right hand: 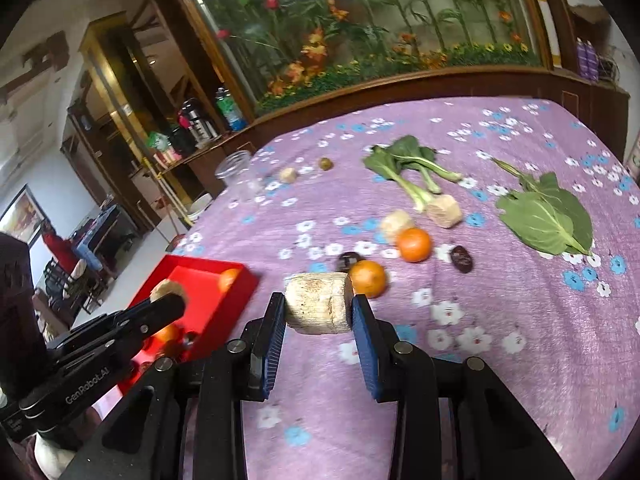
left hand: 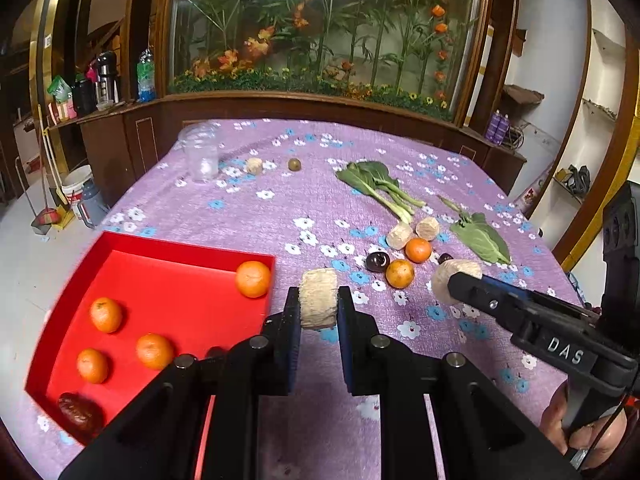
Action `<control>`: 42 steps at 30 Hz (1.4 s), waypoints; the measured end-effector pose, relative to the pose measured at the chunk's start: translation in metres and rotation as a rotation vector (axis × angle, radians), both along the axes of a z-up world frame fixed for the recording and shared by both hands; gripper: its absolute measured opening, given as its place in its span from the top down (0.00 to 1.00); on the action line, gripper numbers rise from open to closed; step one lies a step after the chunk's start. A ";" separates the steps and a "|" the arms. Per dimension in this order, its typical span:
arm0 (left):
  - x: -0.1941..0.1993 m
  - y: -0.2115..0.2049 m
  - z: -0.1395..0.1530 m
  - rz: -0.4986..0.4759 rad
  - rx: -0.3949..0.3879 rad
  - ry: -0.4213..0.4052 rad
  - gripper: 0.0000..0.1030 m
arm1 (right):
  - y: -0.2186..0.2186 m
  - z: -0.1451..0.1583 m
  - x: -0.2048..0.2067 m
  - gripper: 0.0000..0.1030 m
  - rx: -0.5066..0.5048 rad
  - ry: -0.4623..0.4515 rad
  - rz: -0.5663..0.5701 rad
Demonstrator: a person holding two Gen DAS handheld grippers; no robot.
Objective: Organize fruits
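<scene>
My left gripper is shut on a pale corn-cob chunk, held above the purple floral cloth beside the red tray. The tray holds several oranges and a dark red date. My right gripper is shut on another pale chunk; it shows in the left wrist view at the right. On the cloth ahead lie two oranges, a dark plum, a date and two more pale chunks.
Leafy greens and a single leaf lie on the right of the cloth. A clear jar, a small pale chunk and a small green fruit stand far back. A wooden cabinet with a flower display runs behind the table.
</scene>
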State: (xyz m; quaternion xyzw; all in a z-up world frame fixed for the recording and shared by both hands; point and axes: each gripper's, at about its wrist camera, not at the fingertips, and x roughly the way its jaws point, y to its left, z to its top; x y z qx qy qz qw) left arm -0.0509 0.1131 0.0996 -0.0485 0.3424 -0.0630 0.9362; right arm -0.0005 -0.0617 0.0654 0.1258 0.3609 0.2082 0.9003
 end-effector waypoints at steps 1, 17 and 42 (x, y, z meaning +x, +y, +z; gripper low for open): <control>-0.004 0.003 0.003 0.004 0.000 -0.009 0.84 | 0.005 0.004 -0.003 0.64 -0.003 -0.006 0.009; -0.057 0.099 0.014 0.180 -0.040 -0.050 0.84 | 0.101 0.036 -0.052 0.64 -0.055 -0.066 0.189; -0.035 0.170 -0.058 0.329 -0.096 0.094 0.84 | 0.134 -0.040 -0.039 0.73 -0.142 0.116 0.230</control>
